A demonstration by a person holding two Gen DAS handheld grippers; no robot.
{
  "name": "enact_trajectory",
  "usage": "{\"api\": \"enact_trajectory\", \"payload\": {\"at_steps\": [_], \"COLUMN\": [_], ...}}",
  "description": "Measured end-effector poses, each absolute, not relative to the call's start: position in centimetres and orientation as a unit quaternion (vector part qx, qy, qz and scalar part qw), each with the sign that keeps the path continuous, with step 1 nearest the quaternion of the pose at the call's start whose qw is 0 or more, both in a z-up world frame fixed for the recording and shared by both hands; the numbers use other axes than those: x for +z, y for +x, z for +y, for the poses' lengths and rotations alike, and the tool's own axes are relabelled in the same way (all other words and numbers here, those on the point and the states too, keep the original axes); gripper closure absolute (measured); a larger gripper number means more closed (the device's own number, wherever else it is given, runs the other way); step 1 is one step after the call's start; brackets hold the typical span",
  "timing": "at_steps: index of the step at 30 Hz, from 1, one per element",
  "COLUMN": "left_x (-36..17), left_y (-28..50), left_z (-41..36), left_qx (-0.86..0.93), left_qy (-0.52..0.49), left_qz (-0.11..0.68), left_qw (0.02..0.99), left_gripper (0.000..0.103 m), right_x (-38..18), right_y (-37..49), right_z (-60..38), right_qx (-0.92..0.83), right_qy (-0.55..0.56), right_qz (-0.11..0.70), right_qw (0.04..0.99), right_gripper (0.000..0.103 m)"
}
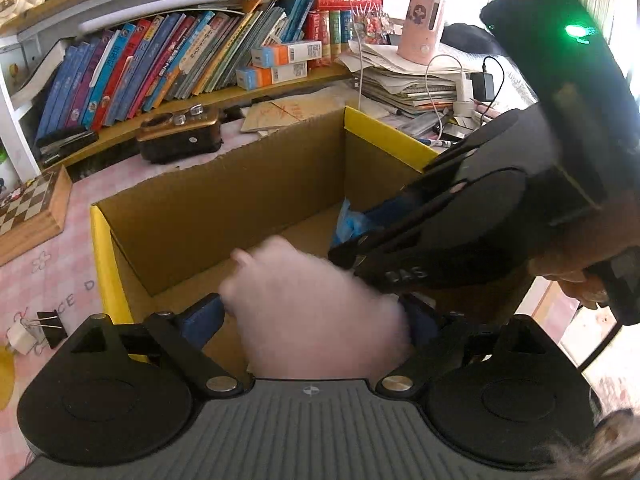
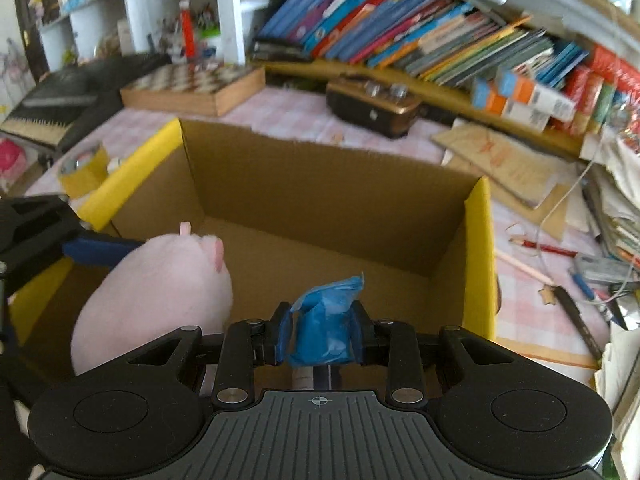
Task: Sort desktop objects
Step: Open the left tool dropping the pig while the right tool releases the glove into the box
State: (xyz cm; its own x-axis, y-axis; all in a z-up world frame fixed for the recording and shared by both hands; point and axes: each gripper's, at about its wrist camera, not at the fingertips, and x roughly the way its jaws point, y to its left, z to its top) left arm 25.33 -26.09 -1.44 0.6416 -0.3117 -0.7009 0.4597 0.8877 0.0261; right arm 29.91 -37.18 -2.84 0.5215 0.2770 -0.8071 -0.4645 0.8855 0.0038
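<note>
An open cardboard box (image 1: 384, 128) with yellow outer walls stands on the pink checked desk. My left gripper (image 1: 312, 308) hangs over its near side with the jaws wide. A pink plush toy (image 1: 316, 304) sits between them, blurred, and the blue pads (image 1: 204, 320) do not press on it. In the right wrist view the plush toy (image 2: 156, 296) lies low inside the box (image 2: 478, 240), with the left gripper's blue finger (image 2: 100, 250) at its upper left. My right gripper (image 2: 322, 320) is shut on a crumpled blue packet (image 2: 326, 320), held over the box floor; the packet (image 1: 348, 220) also shows in the left wrist view.
A wooden chessboard (image 2: 192, 84) and a dark keyboard (image 2: 60, 100) lie left of the box. A brown radio (image 2: 372, 108) and a shelf of books (image 2: 400, 28) are behind it. A tape roll (image 2: 84, 168), a binder clip (image 1: 52, 326), pencils (image 2: 548, 248) and a paper pile (image 1: 408, 80) crowd the desk.
</note>
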Motion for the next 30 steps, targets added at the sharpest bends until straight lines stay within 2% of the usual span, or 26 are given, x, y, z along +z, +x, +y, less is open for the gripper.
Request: {"api": "enact_trajectory", "payload": {"at_steps": [5, 9, 15, 18, 25, 30], "left_x": [-1.4, -1.1, 0.6, 1.7, 4.2, 4.7], "left_y": [25.2, 24.6, 23.3, 22.4, 19.9, 18.3], "left_z": [-26.4, -26.0, -24.6, -23.7, -21.3, -19.8], "left_qx": [-0.205, -0.197, -0.169, -0.153, -0.125, -0.124], "left_qy": [0.106, 0.100, 0.075, 0.063, 0.026, -0.004], "left_qz": [0.362, 0.353, 0.323, 0.305, 0.269, 0.268], "left_qw": [0.903, 0.909, 0.928, 0.938, 0.955, 0.955], "left_gripper": [0.004, 0.004, 0.001, 0.000, 0.000, 0.000], "right_x": [-2.8, -2.5, -0.4, 0.8, 2.7, 3.2], "right_y": [29.8, 29.6, 27.7, 26.5, 23.7, 21.6], "right_z": [-37.3, -37.8, -39.0, -39.5, -40.6, -40.8], "right_qx": [0.223, 0.216, 0.188, 0.173, 0.135, 0.108], "right_qy": [-0.102, -0.087, -0.038, -0.028, -0.012, -0.008], "right_qz": [0.447, 0.435, 0.389, 0.360, 0.315, 0.295], "right_qw": [0.860, 0.870, 0.901, 0.916, 0.939, 0.949], "right_gripper": [0.071, 0.071, 0.062, 0.056, 0.034, 0.027]}}
